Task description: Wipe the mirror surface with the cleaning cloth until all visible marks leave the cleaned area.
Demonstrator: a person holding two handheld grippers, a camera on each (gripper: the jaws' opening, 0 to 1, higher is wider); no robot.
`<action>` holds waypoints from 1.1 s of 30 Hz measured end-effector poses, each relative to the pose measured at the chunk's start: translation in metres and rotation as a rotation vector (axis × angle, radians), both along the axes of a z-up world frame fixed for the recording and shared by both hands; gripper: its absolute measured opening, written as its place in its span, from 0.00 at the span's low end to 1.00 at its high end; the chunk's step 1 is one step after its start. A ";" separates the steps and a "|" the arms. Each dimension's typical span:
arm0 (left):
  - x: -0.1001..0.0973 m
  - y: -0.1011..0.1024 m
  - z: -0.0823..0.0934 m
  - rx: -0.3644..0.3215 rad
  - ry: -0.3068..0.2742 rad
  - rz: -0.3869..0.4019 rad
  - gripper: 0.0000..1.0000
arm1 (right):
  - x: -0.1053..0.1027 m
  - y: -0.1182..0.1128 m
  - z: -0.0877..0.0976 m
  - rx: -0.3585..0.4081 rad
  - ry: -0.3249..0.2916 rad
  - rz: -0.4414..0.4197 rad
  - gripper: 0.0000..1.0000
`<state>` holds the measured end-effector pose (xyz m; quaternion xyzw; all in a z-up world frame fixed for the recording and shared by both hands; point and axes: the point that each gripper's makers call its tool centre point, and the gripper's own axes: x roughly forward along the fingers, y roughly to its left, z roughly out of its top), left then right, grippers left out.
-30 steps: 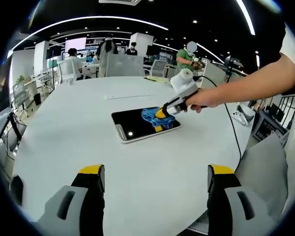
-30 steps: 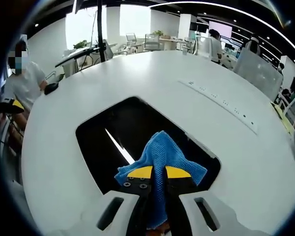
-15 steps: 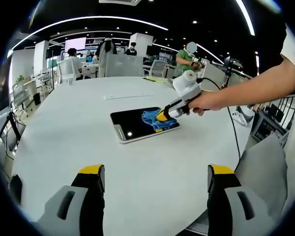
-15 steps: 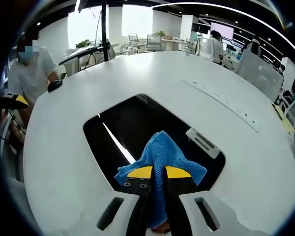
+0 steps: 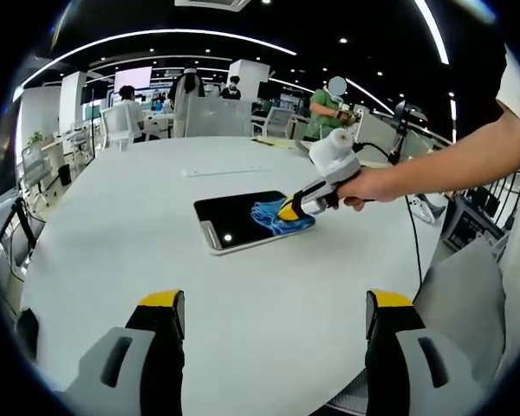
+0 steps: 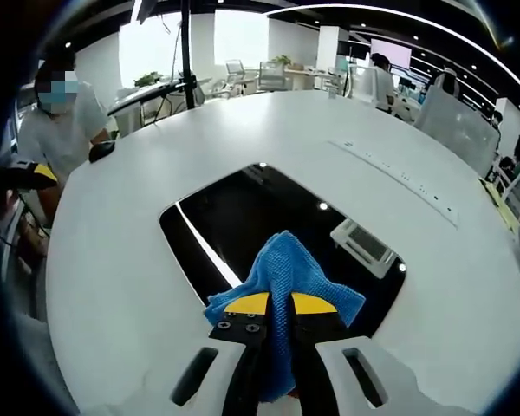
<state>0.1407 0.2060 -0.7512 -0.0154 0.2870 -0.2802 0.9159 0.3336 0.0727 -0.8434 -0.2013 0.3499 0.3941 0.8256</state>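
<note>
A dark rectangular mirror lies flat on the round white table. My right gripper is shut on a blue cleaning cloth, which rests on the mirror's right edge as the left gripper view has it. A person's hand holds that gripper. My left gripper stands open near the table's front edge, well short of the mirror, with nothing between its fingers.
The table carries a long white strip beyond the mirror. Chairs and desks stand behind, with several people in the room, one seated at the table's left. A grey cloth hangs at the right.
My right gripper has drawn the blue cloth across the mirror toward its right edge in the left gripper view. The left gripper has held still.
</note>
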 end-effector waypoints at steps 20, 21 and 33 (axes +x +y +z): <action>-0.002 0.003 0.002 -0.004 -0.007 0.005 0.87 | -0.007 0.001 -0.003 -0.010 0.009 -0.003 0.03; -0.002 0.003 0.003 -0.004 -0.008 0.005 0.87 | -0.008 0.002 -0.003 -0.011 0.007 -0.003 0.03; -0.004 0.001 0.001 -0.009 -0.006 0.005 0.87 | -0.006 0.008 -0.004 -0.015 0.004 0.020 0.03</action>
